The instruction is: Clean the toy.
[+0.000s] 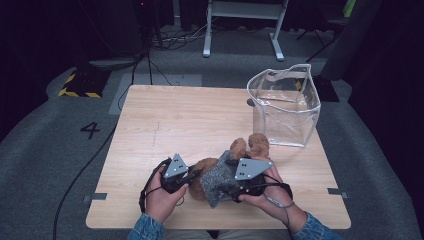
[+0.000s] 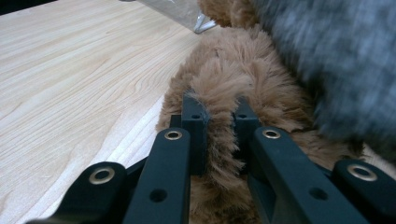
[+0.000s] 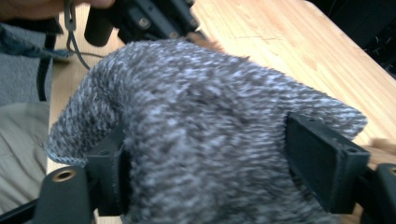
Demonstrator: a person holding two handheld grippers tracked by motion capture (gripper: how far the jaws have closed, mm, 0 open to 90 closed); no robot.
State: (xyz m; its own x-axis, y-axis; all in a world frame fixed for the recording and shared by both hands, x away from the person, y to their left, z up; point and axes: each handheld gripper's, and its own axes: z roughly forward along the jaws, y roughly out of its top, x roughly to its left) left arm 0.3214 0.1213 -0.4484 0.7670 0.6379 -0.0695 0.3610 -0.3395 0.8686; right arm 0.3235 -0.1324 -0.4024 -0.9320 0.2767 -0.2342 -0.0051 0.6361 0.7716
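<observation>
High view: one brown teddy bear in a grey knit sweater lies at the near centre of the wooden table, head pointing toward one clear plastic bag that stands open near the far right edge. Bear and bag are close but apart.

Two grippers, one per hand, both at the bear. Left gripper comes in from the bear's left side, left hand wrapped around its handle, forearm in a denim sleeve entering from the bottom. Right gripper sits over the sweater from the right, right hand cupped under it, cable looped at the wrist.

Left gripper view adds what the high view hides: jaws narrowed onto a tuft of brown fur on a limb of the bear, fur squeezed between the pads. Can't tell which limb. Corner of the bag at the top.

Right gripper view: jaws set wide, straddling the sweater-covered body, both pads pressed against the knit. Left gripper's body shows at the top left of this view, just beyond the bear.
</observation>
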